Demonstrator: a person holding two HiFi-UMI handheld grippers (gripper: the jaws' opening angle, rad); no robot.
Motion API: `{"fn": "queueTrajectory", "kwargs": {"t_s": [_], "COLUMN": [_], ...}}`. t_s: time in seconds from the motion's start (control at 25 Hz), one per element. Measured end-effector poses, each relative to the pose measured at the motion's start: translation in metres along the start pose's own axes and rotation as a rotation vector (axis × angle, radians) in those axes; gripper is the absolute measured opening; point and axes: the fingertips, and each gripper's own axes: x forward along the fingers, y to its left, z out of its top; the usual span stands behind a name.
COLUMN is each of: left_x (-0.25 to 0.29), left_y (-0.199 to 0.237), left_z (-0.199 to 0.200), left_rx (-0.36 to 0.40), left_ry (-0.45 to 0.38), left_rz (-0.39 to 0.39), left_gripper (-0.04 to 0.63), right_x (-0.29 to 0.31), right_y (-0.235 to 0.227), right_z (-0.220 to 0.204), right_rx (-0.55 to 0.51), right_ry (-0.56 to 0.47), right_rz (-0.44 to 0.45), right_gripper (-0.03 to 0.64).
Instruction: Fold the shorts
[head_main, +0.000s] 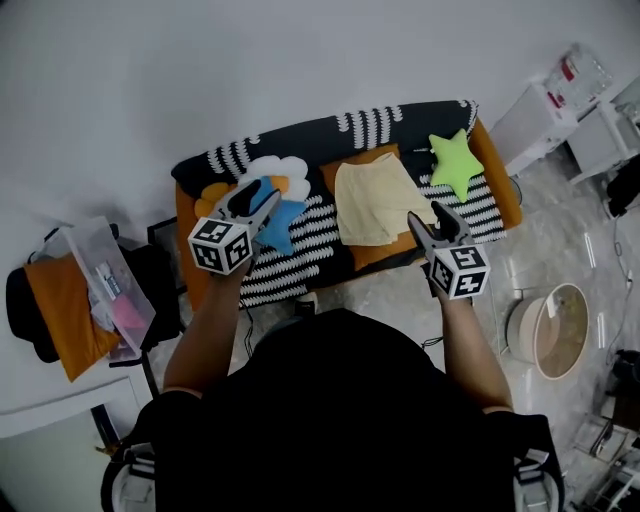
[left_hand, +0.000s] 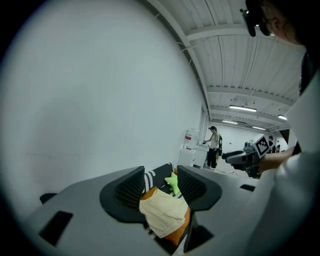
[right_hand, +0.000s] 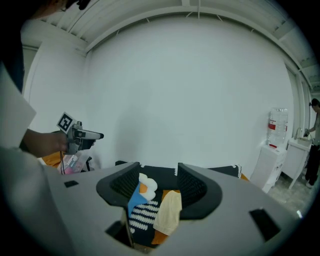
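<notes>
Claws both spread and empty, left claw (head_main: 258, 198) over a blue star patch (head_main: 283, 228), right claw (head_main: 428, 218) just beside the pale yellow soft-cloth shorts (head_main: 375, 205), which lie in a rough rectangle on the desk's (head_main: 505, 195) black-and-white striped cover (head_main: 300, 270), near a fuzzy green star (head_main: 457, 163).

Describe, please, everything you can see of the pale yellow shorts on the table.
The shorts are pale yellow, soft creased cloth, lying flat on an orange patch of the black-and-white patterned cover, between a blue star and a green star. The left gripper and right gripper hover short of them, jaws apart; neither touches them.
</notes>
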Motion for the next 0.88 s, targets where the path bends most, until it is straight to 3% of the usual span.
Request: {"fn": "queueTrajectory", "kwargs": {"t_s": [0.36, 0.88], "left_x": [0.028, 0.074], "left_y": [0.076, 0.128], "left_z": [0.015, 0.010], "left_rx": [0.016, -0.008], "left_ry": [0.030, 0.067], "left_rz": [-0.065, -0.198], "left_gripper": [0.222, 0.222], "right_x": [0.056, 0.086], "right_y": [0.027, 0.045], "right_z": [0.013, -0.005], "right_rx": [0.022, -0.013], "right_ry": [0.005, 0.076], "right_rz": [-0.078, -0.201], "right_gripper": [0.253, 0.265]}}
